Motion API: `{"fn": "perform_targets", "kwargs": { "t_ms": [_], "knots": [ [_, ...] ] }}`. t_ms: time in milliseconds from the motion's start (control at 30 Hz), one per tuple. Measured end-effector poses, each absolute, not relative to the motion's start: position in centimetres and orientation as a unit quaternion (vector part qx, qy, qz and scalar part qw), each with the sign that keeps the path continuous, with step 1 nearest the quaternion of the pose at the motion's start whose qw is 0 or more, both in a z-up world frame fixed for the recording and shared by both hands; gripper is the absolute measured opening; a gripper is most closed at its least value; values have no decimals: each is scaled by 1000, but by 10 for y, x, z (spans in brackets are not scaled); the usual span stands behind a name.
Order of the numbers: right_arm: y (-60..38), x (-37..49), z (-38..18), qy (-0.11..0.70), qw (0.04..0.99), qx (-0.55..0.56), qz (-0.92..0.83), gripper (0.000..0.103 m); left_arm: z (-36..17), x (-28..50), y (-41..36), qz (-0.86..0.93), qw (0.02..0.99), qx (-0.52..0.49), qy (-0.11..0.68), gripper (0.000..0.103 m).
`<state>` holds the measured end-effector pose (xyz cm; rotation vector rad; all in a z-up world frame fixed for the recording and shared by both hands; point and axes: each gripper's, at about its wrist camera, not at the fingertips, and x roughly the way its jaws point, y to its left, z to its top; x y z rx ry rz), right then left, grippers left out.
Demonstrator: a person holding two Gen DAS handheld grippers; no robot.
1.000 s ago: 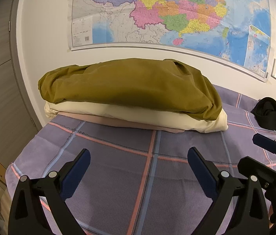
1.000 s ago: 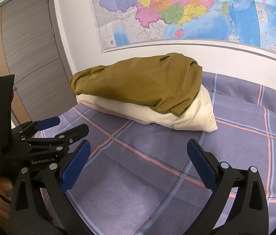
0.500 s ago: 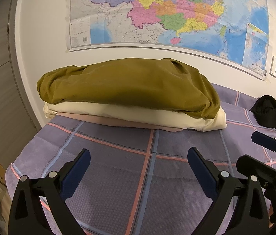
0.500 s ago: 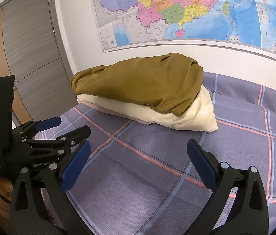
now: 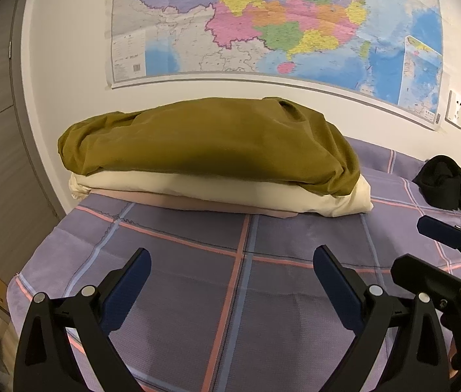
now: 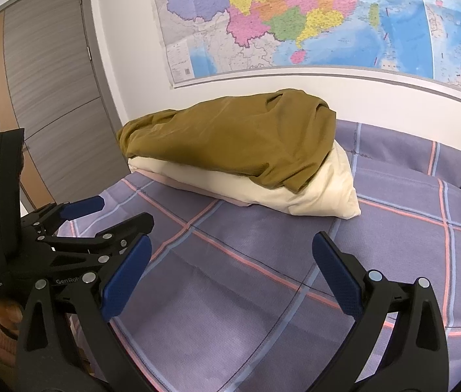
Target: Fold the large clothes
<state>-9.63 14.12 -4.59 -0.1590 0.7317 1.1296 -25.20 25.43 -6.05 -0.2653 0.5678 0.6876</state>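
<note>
- The olive-green garment (image 5: 210, 143) lay bunched in a long, rounded heap, its soft matte cloth creased at the ends and sagging over one corner of what lay beneath.
- Under it sat a plump cream pillow (image 5: 344, 201), smooth-skinned and coming to a point at its near corner, and under that a thin, flat pinkish layer (image 5: 197, 202) showed at the edge.
- The whole stack rested at the far side of the bed (image 5: 178, 281), close against the white wall below a glossy, many-coloured wall map (image 5: 263, 23).
- The bed wore a purple woven cover with a fine mesh-like texture, crossed by salmon and pale blue stripes in a large check.
- The left hand-held gripper (image 5: 230, 281) hovered over the bare cover well short of the stack, its black arms spread wide, the blue ribbed pads (image 5: 125, 290) holding nothing.
- The right hand-held gripper (image 6: 230, 274) hovered alongside, likewise spread wide and empty, with blue pads (image 6: 336, 276) facing inward.
- A crumpled black garment (image 5: 442, 183) lay in a dark lump on the cover, off to the right of the stack.
- A grey wood-grain door (image 6: 50, 98) with a tan strip stood to the left.
</note>
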Motion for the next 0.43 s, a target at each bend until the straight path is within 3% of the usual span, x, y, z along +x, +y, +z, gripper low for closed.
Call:
{"fn": "perform_targets", "kwargs": {
  "t_ms": [433],
  "knots": [
    [84, -79, -49, 348, 815, -52, 460, 97, -70, -214, 225, 255, 912, -123, 297, 96]
  ]
}}
